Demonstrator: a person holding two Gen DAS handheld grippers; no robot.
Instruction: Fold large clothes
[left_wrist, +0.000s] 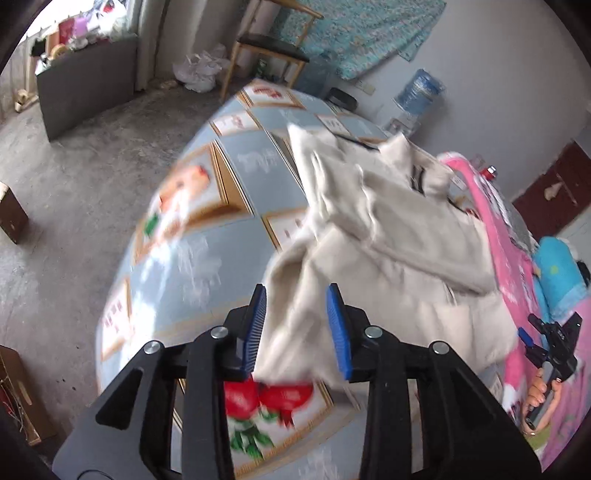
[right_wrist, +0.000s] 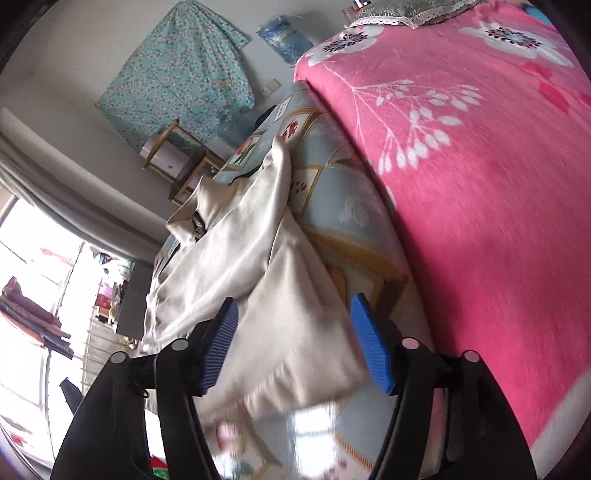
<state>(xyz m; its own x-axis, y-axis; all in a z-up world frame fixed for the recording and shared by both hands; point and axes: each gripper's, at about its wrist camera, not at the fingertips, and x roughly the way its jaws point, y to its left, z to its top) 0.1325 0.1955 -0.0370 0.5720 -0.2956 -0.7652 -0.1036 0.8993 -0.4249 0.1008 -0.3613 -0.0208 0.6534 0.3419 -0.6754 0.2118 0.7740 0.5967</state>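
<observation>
Left wrist view: our left gripper (left_wrist: 297, 328) has its jaws apart, with a blurred corner of the cream garment (left_wrist: 388, 236) lying between the blue pads (left_wrist: 258, 325); the pads do not press the cloth, so we read the jaws as open around it, not clamped. The garment lies crumpled on the bed sheet (left_wrist: 207, 229), a pale blue sheet printed with framed fruit pictures, one part doubled over another. A pink blanket (left_wrist: 498, 221) sits just beside the garment on its far side. At the frame's right edge we see the right gripper (left_wrist: 550, 339) held in a hand (left_wrist: 535, 395), but it is too small there to judge its jaws. Right wrist view: the right gripper (right_wrist: 295, 343) stands wide open, with a garment (right_wrist: 236, 236) edge between its pads (right_wrist: 371, 347), again not pinched. Here the blanket (right_wrist: 480, 184) fills the right side and overlies the sheet (right_wrist: 351, 206). A wooden chair (left_wrist: 269, 51) stands on the floor beyond the bed.
</observation>
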